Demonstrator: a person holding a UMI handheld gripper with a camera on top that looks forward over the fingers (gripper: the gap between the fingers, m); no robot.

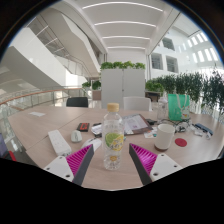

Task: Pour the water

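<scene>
A clear plastic bottle (113, 138) with a yellow cap and a green-and-yellow label stands upright on the wooden table (45, 122), just ahead of my fingers and between their lines. My gripper (112, 163) is open, its magenta pads (80, 160) wide apart either side of the bottle's base, with gaps on both sides. A white cup (164, 135) stands to the right of the bottle.
A red coaster (181, 142) lies right of the cup. A teal tumbler (174, 105) stands farther back right. Papers (137, 123), a phone (83, 127) and small items lie around. Chairs (77, 101) and green plants (190, 85) lie beyond the table.
</scene>
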